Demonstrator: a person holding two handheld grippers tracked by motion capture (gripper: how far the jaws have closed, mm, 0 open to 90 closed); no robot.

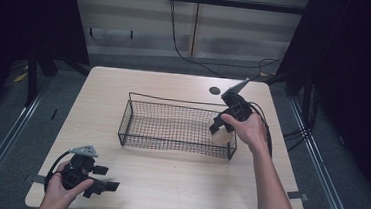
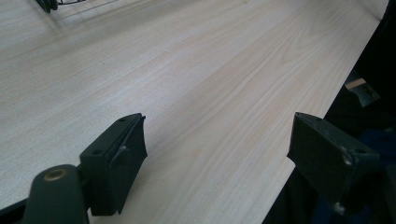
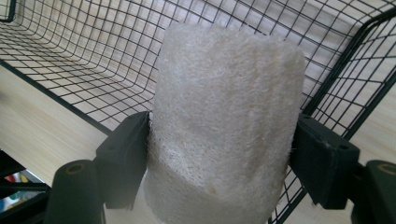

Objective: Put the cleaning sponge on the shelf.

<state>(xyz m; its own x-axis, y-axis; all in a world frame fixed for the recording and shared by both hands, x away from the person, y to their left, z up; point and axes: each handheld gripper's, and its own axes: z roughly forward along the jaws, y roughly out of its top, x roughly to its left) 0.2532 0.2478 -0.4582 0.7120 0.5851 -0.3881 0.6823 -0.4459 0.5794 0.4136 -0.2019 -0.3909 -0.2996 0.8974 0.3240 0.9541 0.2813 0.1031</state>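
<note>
The right tool (image 3: 219,154) pinches a pale fibrous loofah cylinder (image 3: 224,121), its two jaws pressed against the cylinder's sides. It hangs over the 3 o'clock end of the black wire basket (image 1: 172,126), the right hand (image 1: 249,129) gripping from above with the forearm stretched in from 5 o'clock. At 7 o'clock on the counter (image 1: 177,184), the left tool (image 2: 219,154) rests low, jaws spread wide with nothing between them, the left hand (image 1: 61,187) wrapped around it.
</note>
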